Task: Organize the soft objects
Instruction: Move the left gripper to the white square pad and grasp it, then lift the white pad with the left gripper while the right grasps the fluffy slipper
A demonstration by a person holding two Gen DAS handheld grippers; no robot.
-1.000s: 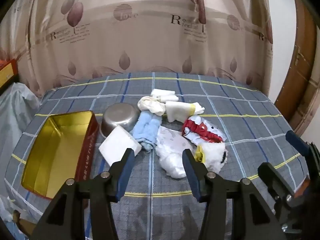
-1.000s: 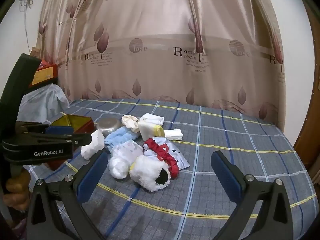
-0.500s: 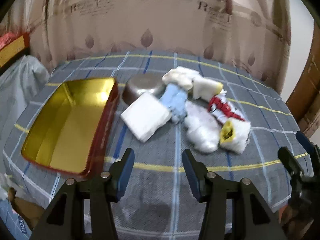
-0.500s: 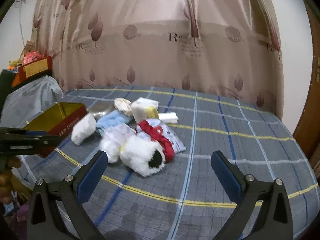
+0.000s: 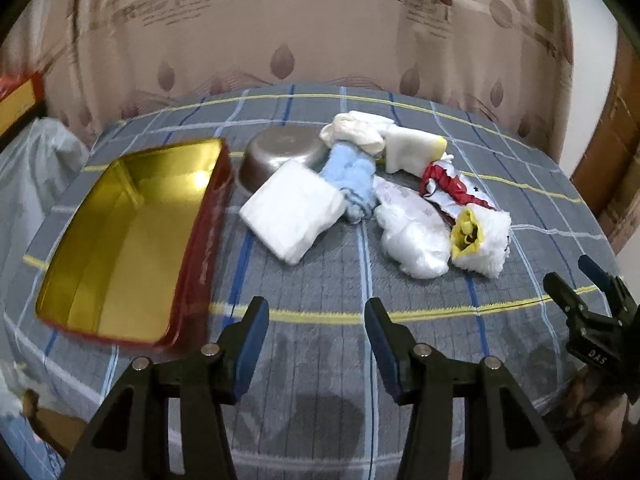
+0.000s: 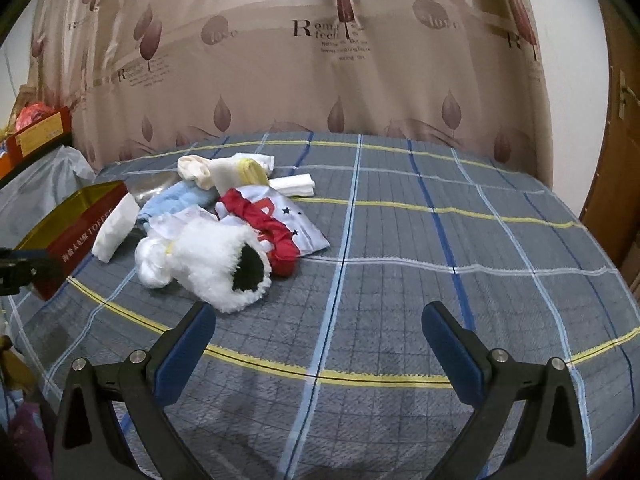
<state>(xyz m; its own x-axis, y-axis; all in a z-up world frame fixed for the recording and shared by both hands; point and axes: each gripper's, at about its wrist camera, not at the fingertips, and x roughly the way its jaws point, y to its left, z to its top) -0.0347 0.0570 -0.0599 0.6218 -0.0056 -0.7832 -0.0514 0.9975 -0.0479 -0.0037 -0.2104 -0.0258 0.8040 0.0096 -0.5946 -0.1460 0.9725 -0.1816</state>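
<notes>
Since a second ago the left gripper (image 5: 316, 322) has swung toward the gold tin (image 5: 132, 236), which now fills the 9 o'clock side of its view where before it sat low at the edge; the folded white cloth (image 5: 294, 210) has drawn closer to centre. The right gripper (image 6: 318, 326) has dropped nearer the plaid cover (image 6: 440, 240), the fluffy white piece (image 6: 218, 258) now larger at 10 o'clock. Both grippers hover level above the cover, fingers pointing at the curtain, jaws parted and holding nothing, the right spread wider than the left. The soft pile lies at 12 to 1 o'clock from the left gripper: blue sock (image 5: 352, 178), red-and-white garment (image 5: 448, 186), white bundle (image 5: 414, 236), touching one another beside a steel bowl (image 5: 280, 154).
</notes>
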